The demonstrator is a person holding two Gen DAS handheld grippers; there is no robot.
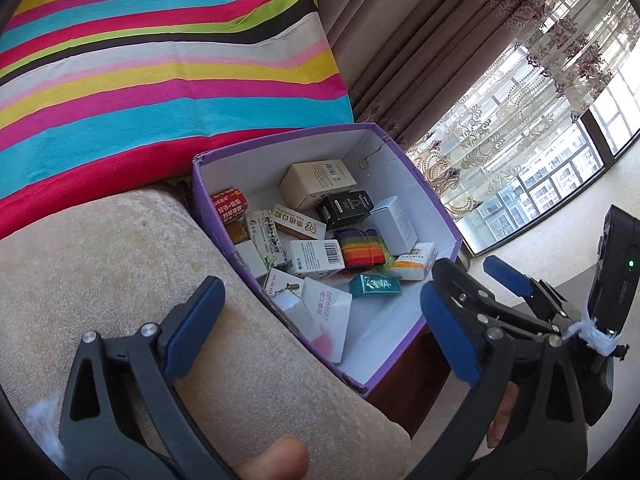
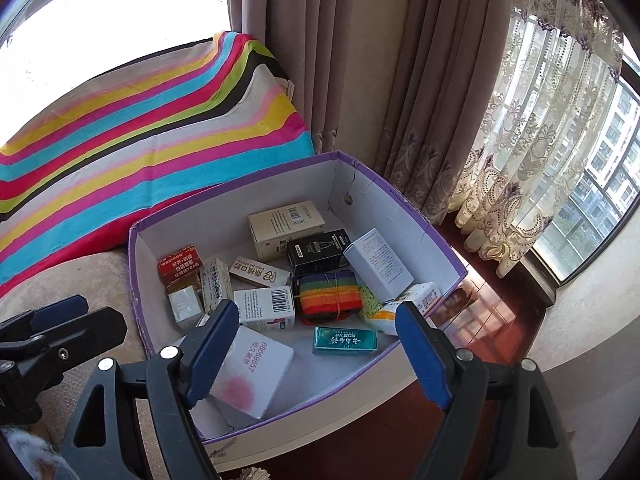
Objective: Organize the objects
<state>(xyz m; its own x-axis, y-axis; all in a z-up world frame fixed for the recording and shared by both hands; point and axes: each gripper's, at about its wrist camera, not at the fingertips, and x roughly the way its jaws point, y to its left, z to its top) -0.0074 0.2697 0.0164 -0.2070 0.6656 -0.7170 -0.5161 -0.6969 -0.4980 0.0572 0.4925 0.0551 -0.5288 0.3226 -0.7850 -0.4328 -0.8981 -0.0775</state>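
- The purple box [image 2: 416,216] sits beside the beige cushion [image 1: 100,280], packed with small cartons – a teal carton [image 2: 345,340] lies near its front wall.
- Left gripper [image 1: 320,324] hovers over the box's near edge, jaws spread wide, holding nothing.
- Right gripper [image 2: 316,348] hangs above the box's front, jaws apart and empty.

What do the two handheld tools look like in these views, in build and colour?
Both match: the left tool and right tool have black plastic scissor-like arms with triangular cut-outs, silver rivets and flat blue pads on the fingers. Seen from the left camera, the right tool's black camera body shows a green light, with white string tied around its mount. No sleeves are visible.
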